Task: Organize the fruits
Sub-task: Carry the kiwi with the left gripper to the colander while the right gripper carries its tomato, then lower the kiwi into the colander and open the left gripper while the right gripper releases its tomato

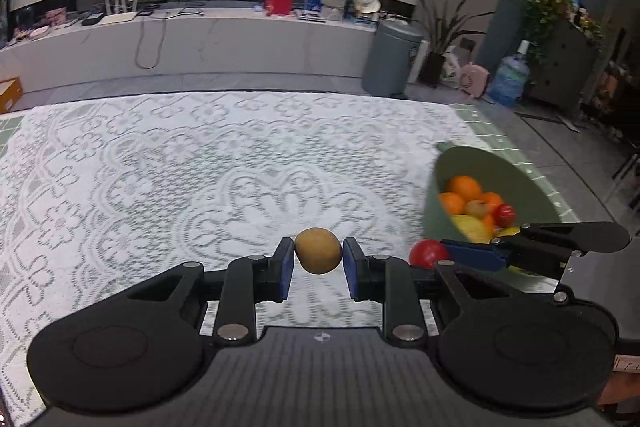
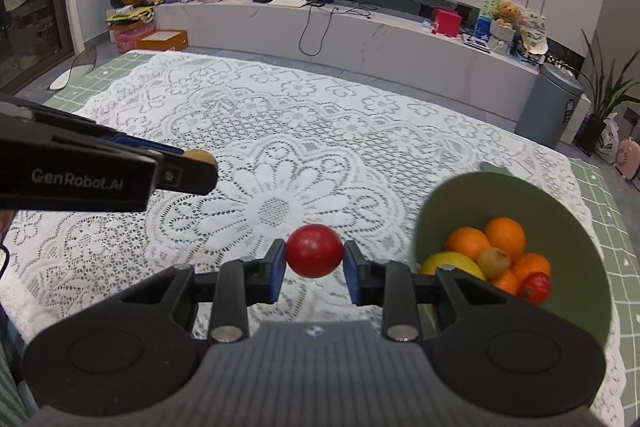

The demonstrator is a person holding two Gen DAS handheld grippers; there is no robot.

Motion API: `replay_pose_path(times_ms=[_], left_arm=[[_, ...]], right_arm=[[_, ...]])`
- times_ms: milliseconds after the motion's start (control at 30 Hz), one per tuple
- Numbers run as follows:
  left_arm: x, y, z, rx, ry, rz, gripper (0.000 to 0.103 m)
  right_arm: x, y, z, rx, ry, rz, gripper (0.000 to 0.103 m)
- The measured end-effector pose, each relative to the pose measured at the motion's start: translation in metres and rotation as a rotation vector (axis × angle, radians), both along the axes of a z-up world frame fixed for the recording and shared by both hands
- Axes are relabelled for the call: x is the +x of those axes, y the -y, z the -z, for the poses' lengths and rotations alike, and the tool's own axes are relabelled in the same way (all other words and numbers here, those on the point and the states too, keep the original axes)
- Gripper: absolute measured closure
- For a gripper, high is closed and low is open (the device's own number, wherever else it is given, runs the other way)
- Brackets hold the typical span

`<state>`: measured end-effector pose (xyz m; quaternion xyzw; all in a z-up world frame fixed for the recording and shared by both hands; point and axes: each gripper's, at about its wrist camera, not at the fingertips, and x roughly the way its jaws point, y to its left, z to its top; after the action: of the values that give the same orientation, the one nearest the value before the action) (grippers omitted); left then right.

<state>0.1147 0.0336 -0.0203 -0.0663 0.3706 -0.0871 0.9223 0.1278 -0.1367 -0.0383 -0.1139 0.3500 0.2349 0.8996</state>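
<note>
My left hand-held gripper [image 1: 319, 263]: clamped on brown kiwi [image 1: 318, 251], pads on both sides, kiwi held clear above lace cloth [image 1: 160, 167].
My right hand-held gripper [image 2: 314, 269]: clamped on red tomato [image 2: 314, 251], likewise in air.
Green bowl [image 2: 452, 199]: on surface to right, holds oranges [image 2: 505, 231], lemon [image 2: 452, 263], second kiwi, second tomato; fairly full.
Risks, as I judge: round smooth fruit pinched at narrow contact, may roll out if grip eases; both hand-held grippers near each other, may collide heading to bowl; drop onto pile may bounce fruit out.
</note>
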Motion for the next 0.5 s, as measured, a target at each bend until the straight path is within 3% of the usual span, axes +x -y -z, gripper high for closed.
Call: replay_pose_path(times_ms=[500], left_arm=[[0.018,0.073,-0.011,-0.002,0.004,0.214,0.074]], right_arm=[[-0.005,0.088,-0.007,0.037,0.021,0.217,0.075]])
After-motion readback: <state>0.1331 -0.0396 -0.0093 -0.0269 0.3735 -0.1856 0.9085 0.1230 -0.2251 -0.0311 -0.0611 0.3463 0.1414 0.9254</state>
